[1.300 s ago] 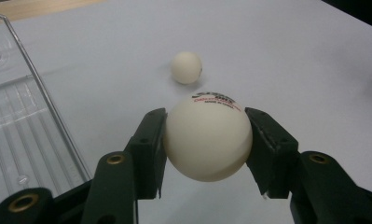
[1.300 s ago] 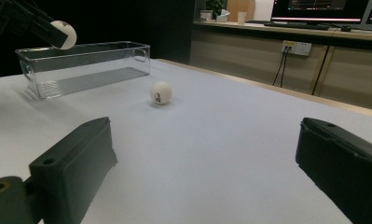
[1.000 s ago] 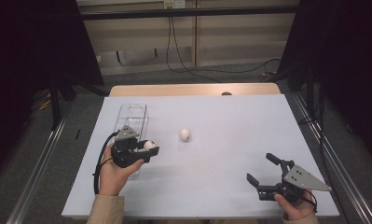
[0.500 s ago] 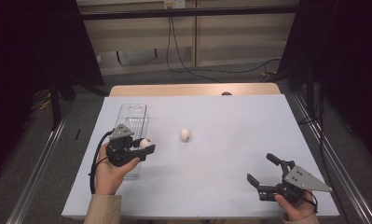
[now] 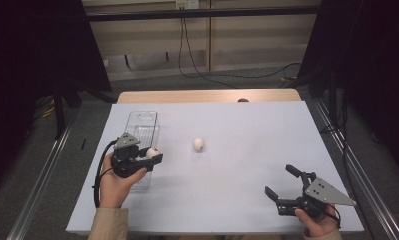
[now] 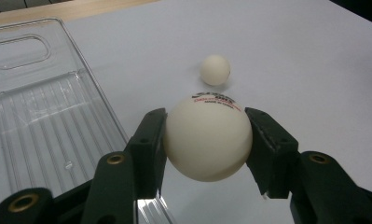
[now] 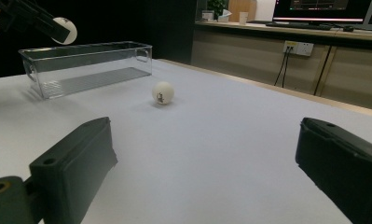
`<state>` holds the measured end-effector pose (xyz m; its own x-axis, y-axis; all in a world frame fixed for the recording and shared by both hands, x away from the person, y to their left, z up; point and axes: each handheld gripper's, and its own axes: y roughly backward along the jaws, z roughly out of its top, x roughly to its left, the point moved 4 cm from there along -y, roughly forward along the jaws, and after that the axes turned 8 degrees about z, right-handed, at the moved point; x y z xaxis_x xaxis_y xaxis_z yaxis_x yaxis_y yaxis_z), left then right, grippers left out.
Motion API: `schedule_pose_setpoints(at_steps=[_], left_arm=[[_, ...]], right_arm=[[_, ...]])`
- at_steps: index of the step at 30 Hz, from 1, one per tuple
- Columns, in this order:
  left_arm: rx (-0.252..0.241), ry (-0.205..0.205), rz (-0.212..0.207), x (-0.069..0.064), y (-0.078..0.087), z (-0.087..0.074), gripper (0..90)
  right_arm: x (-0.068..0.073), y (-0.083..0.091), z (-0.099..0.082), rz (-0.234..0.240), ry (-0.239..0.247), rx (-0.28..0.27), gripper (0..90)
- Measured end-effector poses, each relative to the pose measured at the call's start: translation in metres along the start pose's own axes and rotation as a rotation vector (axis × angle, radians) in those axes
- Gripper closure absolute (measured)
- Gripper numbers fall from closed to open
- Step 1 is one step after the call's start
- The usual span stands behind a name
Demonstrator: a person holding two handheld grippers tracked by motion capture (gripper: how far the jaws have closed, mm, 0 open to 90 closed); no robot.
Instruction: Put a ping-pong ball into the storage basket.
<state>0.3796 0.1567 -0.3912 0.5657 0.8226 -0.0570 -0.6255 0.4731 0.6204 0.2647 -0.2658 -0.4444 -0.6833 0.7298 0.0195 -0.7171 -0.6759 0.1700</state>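
Note:
My left gripper is shut on a white ping-pong ball with red print, held above the table beside the right edge of a clear plastic bin. In the left gripper view the bin lies empty to the left of the jaws. A second white ball rests on the white table further right, also seen as the ball in the right gripper view. My right gripper rests open near the table's front right, nothing between its jaws.
The white table top spreads wide around the loose ball. A wooden strip runs along its far edge. Dark curtains and metal rails flank both sides, and cables hang behind the table.
My left hand has carried the held ball a little up and left, toward the bin's edge. The right gripper and the loose ball have stayed put.

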Motion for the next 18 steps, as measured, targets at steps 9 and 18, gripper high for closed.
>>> schedule_pose_setpoints(at_steps=[9,18], left_arm=[[-0.003,0.002,0.010,0.0032,0.0007,-0.0004,51.1],[-0.009,0.008,0.028,0.0080,0.0009,-0.0018,51.1]], right_arm=[[0.0001,-0.0002,0.0001,0.001,-0.002,-0.002,3.5],[0.0001,-0.0002,0.0001,0.003,-0.003,-0.003,3.4]])
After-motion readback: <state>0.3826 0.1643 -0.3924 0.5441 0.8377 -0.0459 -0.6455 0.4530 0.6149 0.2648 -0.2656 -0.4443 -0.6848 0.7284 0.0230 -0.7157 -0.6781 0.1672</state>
